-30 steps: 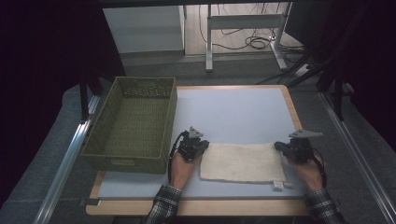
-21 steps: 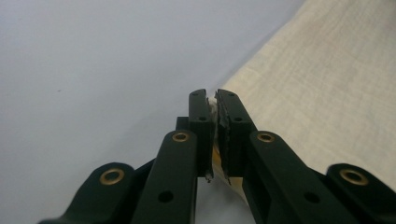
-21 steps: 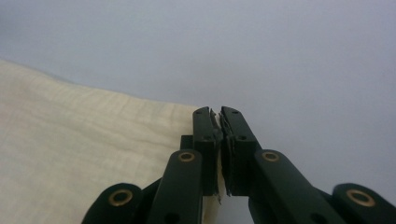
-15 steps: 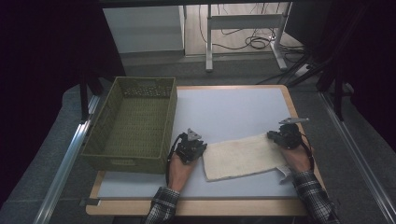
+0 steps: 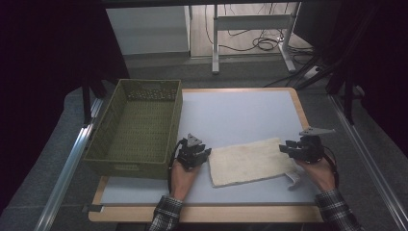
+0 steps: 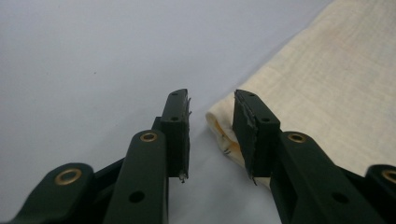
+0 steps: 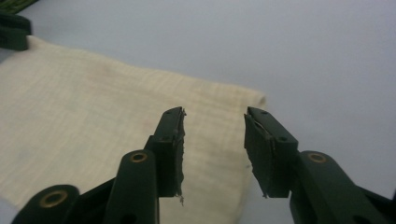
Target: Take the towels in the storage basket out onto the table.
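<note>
We see a cream folded cloth (image 5: 250, 161) lying flat on the pale blue-grey table top (image 5: 231, 115), slightly askew, with its right end a little farther from the person than its left. The left gripper (image 5: 204, 153) sits at the cloth's left end, held in a hand (image 5: 183, 171) that comes up from the near edge. In the left gripper view its jaws stand apart with a narrow gap between them, gripping nothing; the cloth's folded corner (image 6: 224, 128) lies just ahead of that gap, and the right-hand jaw lies over the cloth's edge. The right gripper (image 5: 287, 148) sits at the cloth's right end, held by the other hand (image 5: 320, 171). In the right gripper view its jaws are parted somewhat wider, also gripping nothing, poised above the end of the cloth (image 7: 93, 107), whose far corner lies just beyond the jaw tips. An olive-green woven basket (image 5: 137, 127) stands to the left of the left gripper, near it, on the table's left side. A plaid sleeve (image 5: 166, 214) covers the left forearm.
</note>
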